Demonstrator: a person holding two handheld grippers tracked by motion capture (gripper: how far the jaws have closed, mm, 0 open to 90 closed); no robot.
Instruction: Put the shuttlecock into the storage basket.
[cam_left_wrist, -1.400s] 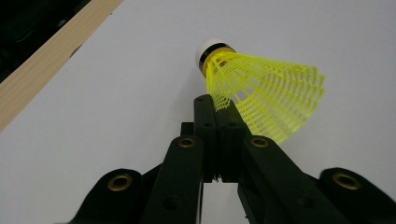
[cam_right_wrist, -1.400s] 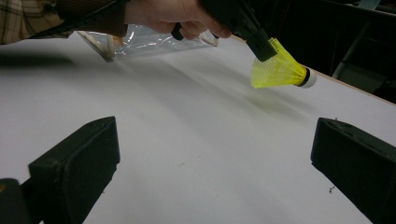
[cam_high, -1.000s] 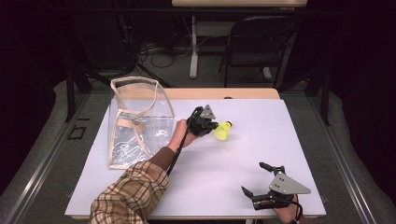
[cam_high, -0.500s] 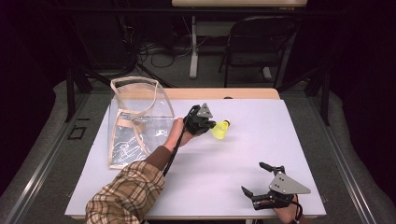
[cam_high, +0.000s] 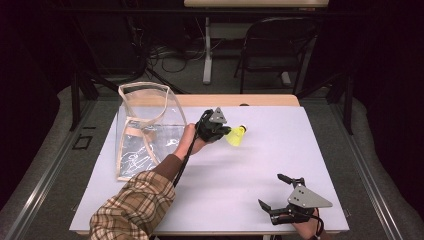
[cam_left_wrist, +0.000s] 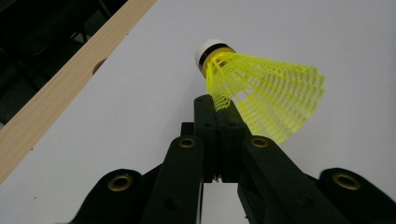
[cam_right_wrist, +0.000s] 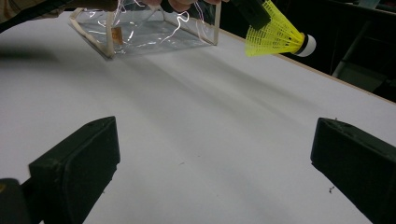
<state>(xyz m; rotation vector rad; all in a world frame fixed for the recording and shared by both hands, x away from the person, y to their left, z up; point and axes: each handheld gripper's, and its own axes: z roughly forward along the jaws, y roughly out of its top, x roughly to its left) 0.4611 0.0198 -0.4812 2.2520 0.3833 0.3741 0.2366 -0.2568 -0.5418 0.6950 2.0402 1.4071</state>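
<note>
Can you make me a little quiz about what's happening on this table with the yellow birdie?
1. What does the left gripper hold?
2. True or false: the right gripper has its jaws wide apart with nothing between them.
3. Which thing stands on the table to the left of the shuttlecock in the high view: A a metal bowl, B a clear bag, C a red cup?

Key:
1. The yellow shuttlecock, pinched by the edge of its mesh skirt.
2. True.
3. B.
</note>
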